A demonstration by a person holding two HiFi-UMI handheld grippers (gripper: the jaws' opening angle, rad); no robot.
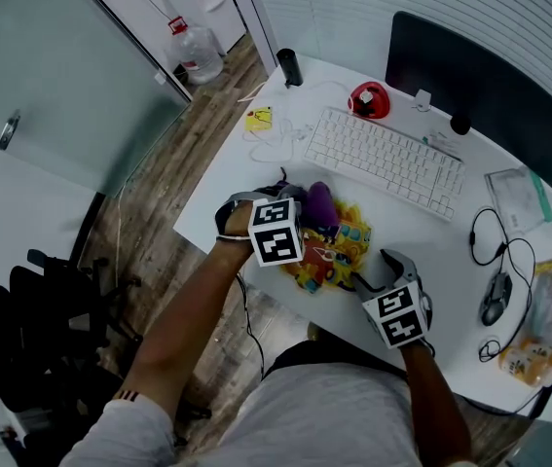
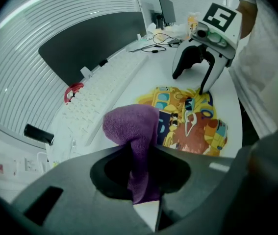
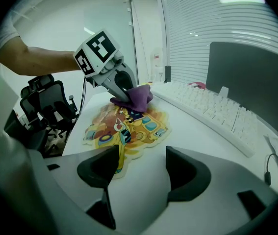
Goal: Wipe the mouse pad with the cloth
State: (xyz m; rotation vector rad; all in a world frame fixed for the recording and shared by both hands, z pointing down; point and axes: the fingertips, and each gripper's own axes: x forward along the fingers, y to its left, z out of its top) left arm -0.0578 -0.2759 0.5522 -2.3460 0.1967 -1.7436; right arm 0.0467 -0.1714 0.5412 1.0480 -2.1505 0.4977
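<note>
purple cloth [image 2: 131, 126] clamped in left gripper [image 2: 145, 192], on the mouse pad [image 2: 197, 131] ahead — right gripper [image 3: 140, 151] gapes empty, so wiping may drag the pad.

Light is bright, even and white, falling from overhead. The desk [image 1: 232, 193] around the pad [image 1: 339, 246] shows only faint, soft shadows. In the head view the pad is sharp. Both gripper views bend hard at the rim: the blinds [image 2: 11, 58] behind the pad curve, the corners go black, and a green tint creeps in at one side. Ceiling strips [image 3: 241, 0] glare far above the pad. Nearer the lens than the pad, the jaws and the lower end of the cloth [image 2: 131, 131] blur.
</note>
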